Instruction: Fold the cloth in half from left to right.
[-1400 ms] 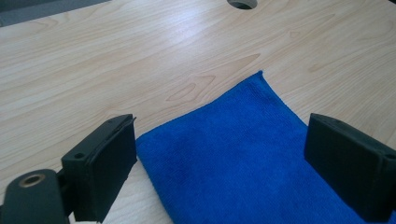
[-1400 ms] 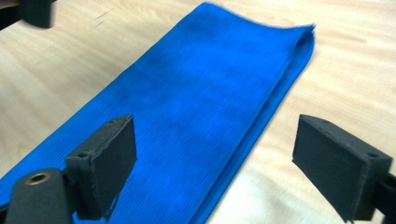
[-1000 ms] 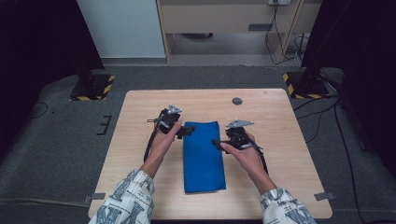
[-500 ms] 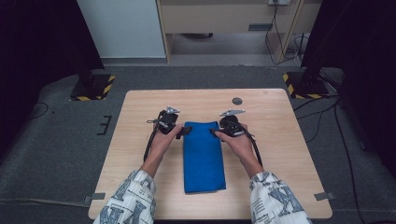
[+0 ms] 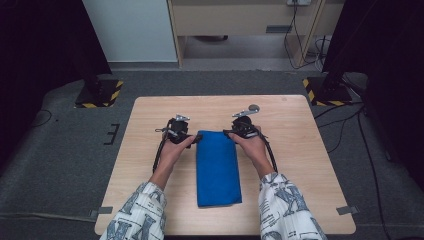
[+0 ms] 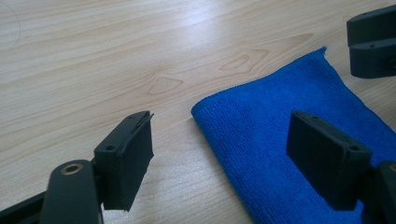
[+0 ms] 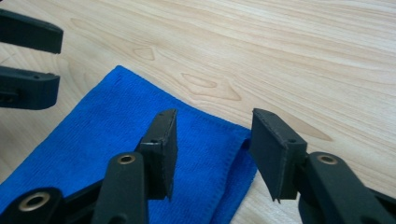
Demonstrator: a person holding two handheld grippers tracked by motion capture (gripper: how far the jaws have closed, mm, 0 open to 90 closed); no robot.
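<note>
A folded blue cloth (image 5: 217, 167) lies lengthwise in the middle of the wooden table (image 5: 310, 150). My left gripper (image 5: 196, 138) is at the cloth's far left corner. In the left gripper view the cloth (image 6: 280, 121) has that corner between the spread pads of my left gripper (image 6: 224, 154). These jaws have just been closing and touch nothing. My right gripper (image 5: 228, 133) is at the far right corner. Seen from the right gripper, the cloth (image 7: 116, 126) has its hemmed edge in the gap of my right gripper (image 7: 215, 149). Its jaws have also been closing, with no pad pressing.
A small dark round disc (image 5: 254, 107) sits near the table's far edge, just beyond the right gripper. Cables trail from both grippers back along the forearms. Bare wood lies on either side of the cloth.
The right hand has moved away from the person and to the left, up to the cloth's far right corner. The left hand has barely shifted. The cloth lies as before.
</note>
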